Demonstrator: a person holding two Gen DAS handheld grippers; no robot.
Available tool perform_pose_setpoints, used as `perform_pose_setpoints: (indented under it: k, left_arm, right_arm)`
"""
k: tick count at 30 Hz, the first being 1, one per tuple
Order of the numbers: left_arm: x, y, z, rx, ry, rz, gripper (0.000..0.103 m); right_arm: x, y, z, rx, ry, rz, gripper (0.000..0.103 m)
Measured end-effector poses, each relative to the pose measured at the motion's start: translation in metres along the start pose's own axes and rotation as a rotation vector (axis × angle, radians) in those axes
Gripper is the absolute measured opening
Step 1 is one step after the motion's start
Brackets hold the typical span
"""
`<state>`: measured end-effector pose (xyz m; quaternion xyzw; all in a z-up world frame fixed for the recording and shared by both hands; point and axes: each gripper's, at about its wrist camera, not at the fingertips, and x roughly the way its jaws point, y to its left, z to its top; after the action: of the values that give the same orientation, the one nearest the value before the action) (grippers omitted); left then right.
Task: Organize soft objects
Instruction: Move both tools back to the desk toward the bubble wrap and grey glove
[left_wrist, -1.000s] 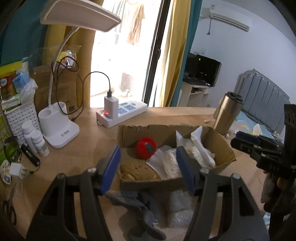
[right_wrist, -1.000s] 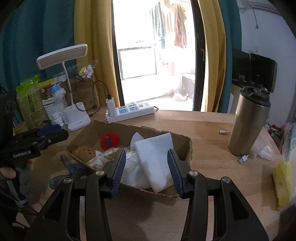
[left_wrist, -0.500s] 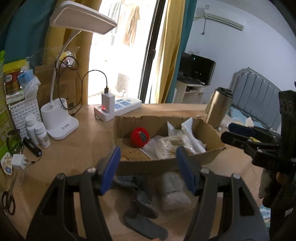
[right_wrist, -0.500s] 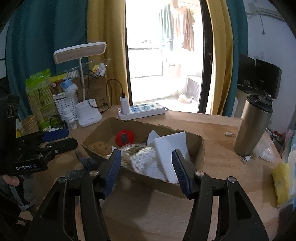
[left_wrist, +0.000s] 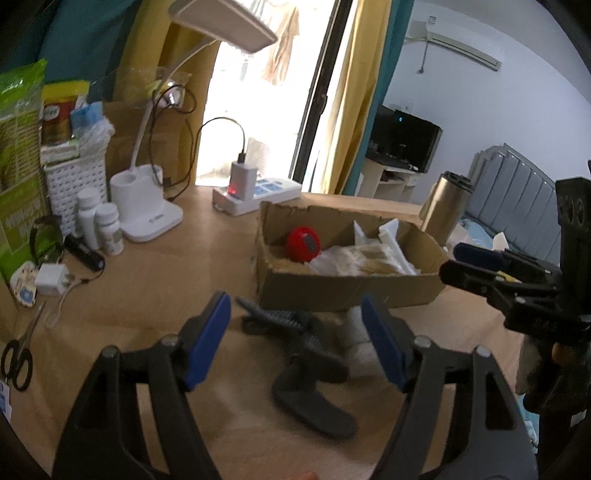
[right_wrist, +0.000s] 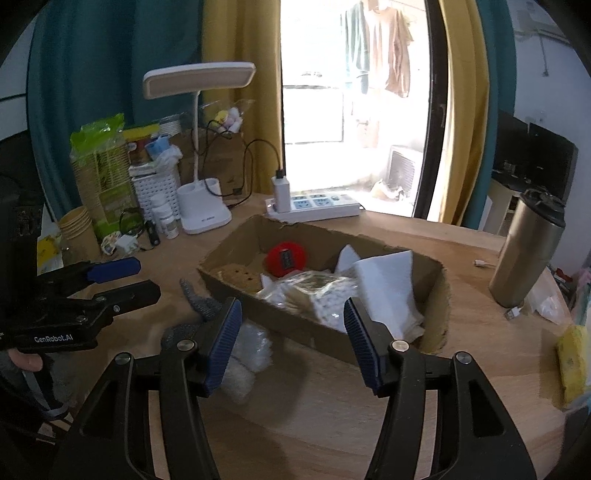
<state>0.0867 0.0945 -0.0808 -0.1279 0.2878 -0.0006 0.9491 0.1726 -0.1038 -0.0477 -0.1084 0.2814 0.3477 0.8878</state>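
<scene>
A cardboard box (left_wrist: 343, 291) (right_wrist: 295, 325) on the wooden table holds a red ball (left_wrist: 303, 244) (right_wrist: 286, 258), a brown sponge (right_wrist: 236, 277), a plastic bag of white bits (right_wrist: 314, 295) and white foam sheets (right_wrist: 388, 284). In front of the box lie grey gloves (left_wrist: 306, 354) (right_wrist: 199, 302) and a bubble-wrap roll (left_wrist: 356, 336) (right_wrist: 247, 354). My left gripper (left_wrist: 295, 343) is open and empty above the gloves. My right gripper (right_wrist: 291, 343) is open and empty over the box's near wall.
A white desk lamp (right_wrist: 203, 210), power strip (right_wrist: 317, 205), pill bottles (left_wrist: 99, 225), basket (left_wrist: 70, 184), scissors (left_wrist: 16, 358) and paper cups (right_wrist: 75, 229) crowd the left. A steel tumbler (right_wrist: 528, 251) and yellow sponge (right_wrist: 572, 358) stand at right.
Both grippers have pulled back and away from the box, so the gloves and bubble-wrap roll in front of it show more fully. Both jaws stay open.
</scene>
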Motion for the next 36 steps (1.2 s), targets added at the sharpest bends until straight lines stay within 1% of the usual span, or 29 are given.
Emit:
perform_pose_setpoints:
  k: [6,13,26,30,36]
  left_arm:
    - [0.001,0.01,-0.011,-0.035,0.022,0.003,0.075]
    - [0.011,0.014,-0.022,-0.053,0.062,0.007,0.075]
    - [0.034,0.014,-0.025,-0.052,0.124,0.015,0.075]
    - [0.042,0.009,-0.025,-0.033,0.148,0.044,0.075]
    - [0.053,0.0,-0.024,-0.011,0.173,0.043,0.075]
  right_arm:
    - [0.011,0.016,-0.006,-0.009,0.034,0.035,0.061]
    - [0.033,0.033,-0.015,-0.027,0.099,0.075,0.061]
    - [0.066,0.031,-0.025,0.004,0.17,0.109,0.061]
    - [0.076,0.029,-0.031,0.016,0.197,0.119,0.061]
    - [0.088,0.026,-0.038,0.018,0.24,0.135,0.061]
